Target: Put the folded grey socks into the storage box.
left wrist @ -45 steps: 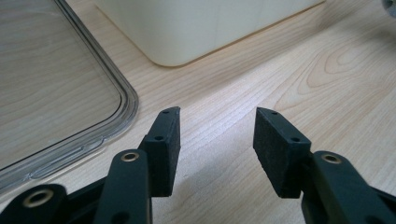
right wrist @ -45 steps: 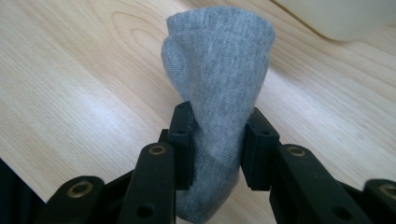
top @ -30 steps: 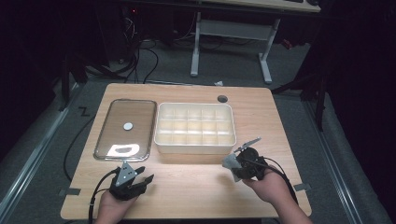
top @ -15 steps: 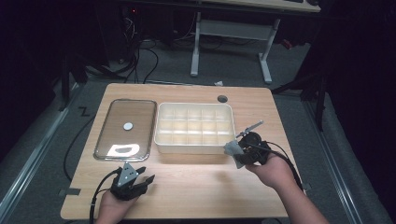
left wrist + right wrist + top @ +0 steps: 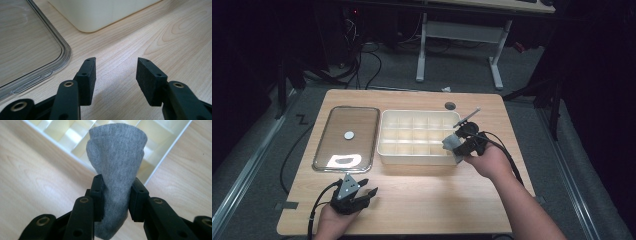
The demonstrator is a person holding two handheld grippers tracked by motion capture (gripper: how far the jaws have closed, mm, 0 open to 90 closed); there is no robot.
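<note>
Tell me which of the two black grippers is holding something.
The right gripper, at the near right corner of the cream compartment tray: its jaws pinch a grey knitted cloth. The left gripper is open over the bare wooden table.

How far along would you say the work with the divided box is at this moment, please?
Done: the clear lid lies on the table left of the white divided box. In hand: the right gripper clamps a grey cloth over the box's near right corner. Left: its visible compartments look empty; the left gripper rests open over bare wood.
</note>
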